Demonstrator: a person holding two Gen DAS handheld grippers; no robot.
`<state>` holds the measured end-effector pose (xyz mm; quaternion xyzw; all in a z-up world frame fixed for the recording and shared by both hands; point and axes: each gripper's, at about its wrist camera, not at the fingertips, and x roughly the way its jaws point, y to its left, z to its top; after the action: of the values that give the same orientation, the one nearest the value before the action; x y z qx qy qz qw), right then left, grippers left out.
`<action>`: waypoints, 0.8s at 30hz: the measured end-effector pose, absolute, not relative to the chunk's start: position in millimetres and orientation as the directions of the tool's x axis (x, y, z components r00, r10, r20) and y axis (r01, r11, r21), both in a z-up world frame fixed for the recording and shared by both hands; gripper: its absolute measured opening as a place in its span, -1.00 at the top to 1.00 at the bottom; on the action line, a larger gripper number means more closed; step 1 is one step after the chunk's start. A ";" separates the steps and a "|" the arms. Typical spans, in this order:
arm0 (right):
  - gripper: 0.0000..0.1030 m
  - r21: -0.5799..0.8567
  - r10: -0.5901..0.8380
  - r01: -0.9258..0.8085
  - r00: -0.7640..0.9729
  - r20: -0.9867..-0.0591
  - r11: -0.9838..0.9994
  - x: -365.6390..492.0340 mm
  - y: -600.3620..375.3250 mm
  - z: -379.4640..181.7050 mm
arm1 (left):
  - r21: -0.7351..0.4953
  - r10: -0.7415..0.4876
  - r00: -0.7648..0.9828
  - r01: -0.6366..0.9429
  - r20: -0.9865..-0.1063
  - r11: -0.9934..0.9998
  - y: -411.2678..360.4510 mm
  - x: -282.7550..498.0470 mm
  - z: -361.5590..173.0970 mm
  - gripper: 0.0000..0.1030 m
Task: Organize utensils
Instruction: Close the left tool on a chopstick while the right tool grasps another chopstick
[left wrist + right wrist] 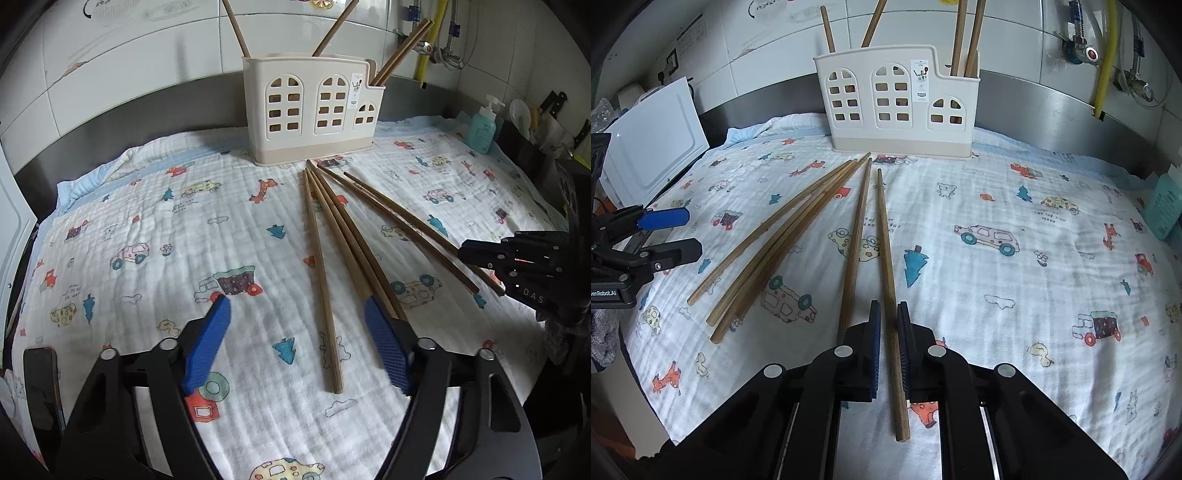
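Several wooden chopsticks (325, 258) lie fanned on a printed cloth (147, 221) in front of a cream utensil holder (310, 110) that has chopsticks standing in it. My left gripper (295, 314) is open, low over the cloth, with one chopstick between its blue pads (208, 343). In the right wrist view my right gripper (889, 314) is shut on one chopstick (886, 258), the rightmost of the fan, which points toward the holder (897, 99). The other chopsticks (783, 243) lie to its left. Each gripper shows in the other's view: the right (480, 258), the left (687, 232).
A teal soap bottle (482, 129) stands at the cloth's right edge, with knives and kitchen items behind it. A white board (653, 144) leans at the left. A tiled wall with pipes and a yellow hose (1106, 55) runs behind the holder.
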<state>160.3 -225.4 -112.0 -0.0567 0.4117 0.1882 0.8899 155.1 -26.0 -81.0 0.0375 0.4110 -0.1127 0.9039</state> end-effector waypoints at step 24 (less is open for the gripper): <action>0.85 0.062 0.293 -0.382 0.585 -0.756 0.922 160.2 -227.9 -117.1 | -0.080 -0.206 0.523 0.253 -0.827 0.964 -48.1 184.3 -108.3 0.74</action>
<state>160.2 -227.9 -117.1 -0.0535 0.4141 0.1898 0.8886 184.3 -48.1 -108.3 0.0253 0.4704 -0.1315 0.8722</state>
